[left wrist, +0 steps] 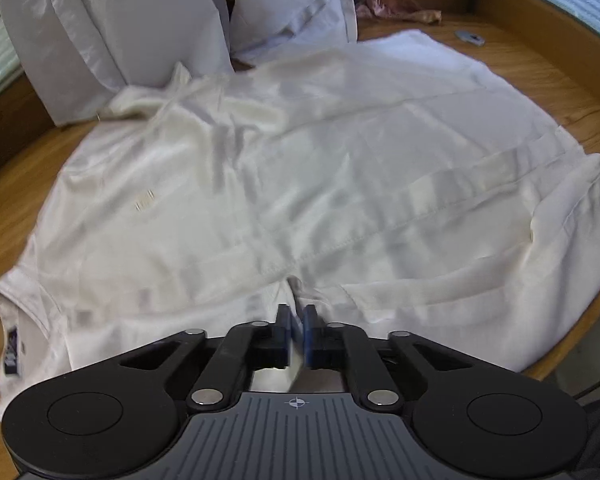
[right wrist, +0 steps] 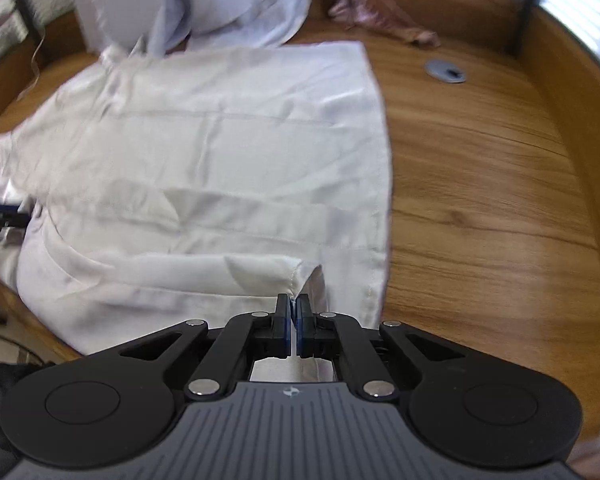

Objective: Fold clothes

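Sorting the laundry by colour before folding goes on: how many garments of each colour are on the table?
Cream white: 1, the shirt spread flat, pinched by left gripper and right gripper
Pale lilac white: 1, the hanging garment
Pink: 1, the crumpled cloth
Total: 3

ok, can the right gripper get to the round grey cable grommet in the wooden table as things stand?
Probably not freely: the right gripper is shut on the hem of the white satin shirt. The bare wooden table up to the round grey cable grommet is clear, so after releasing, likely yes.
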A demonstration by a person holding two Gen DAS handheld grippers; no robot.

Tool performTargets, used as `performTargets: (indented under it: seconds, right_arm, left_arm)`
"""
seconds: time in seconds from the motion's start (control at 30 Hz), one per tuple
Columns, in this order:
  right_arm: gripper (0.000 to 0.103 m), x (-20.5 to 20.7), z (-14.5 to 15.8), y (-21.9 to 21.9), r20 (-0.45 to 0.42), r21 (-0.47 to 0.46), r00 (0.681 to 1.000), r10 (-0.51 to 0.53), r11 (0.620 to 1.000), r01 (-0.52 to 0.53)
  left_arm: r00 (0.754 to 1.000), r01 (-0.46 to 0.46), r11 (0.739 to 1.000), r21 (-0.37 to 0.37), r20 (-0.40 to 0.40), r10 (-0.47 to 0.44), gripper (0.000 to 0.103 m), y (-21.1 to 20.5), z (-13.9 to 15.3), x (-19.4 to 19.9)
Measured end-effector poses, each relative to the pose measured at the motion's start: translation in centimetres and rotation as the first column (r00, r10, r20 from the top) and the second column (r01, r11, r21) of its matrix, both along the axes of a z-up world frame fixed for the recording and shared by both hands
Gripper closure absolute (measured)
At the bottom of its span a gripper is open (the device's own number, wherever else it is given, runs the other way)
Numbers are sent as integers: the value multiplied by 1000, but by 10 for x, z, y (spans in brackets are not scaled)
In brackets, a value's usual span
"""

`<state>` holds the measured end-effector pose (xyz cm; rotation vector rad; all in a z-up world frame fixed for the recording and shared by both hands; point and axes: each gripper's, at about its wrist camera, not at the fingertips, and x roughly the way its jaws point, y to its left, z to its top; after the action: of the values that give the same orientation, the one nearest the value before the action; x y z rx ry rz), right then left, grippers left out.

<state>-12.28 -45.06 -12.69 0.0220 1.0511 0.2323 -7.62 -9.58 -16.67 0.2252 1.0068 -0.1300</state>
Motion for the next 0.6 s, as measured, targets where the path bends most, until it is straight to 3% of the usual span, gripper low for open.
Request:
performTargets:
  seconds: [0.33, 0.6]
  right_arm:
    - [100, -48, 53, -19, 107, 122, 956, -274, 958, 261]
    - [100, -5, 38, -14, 125, 18, 963, -241, 971, 240]
  left_arm:
    - [984, 177, 983, -42, -6, -177, 98, 24, 37, 19]
    - [977, 208, 978, -5, 41, -208, 99, 27, 28, 47]
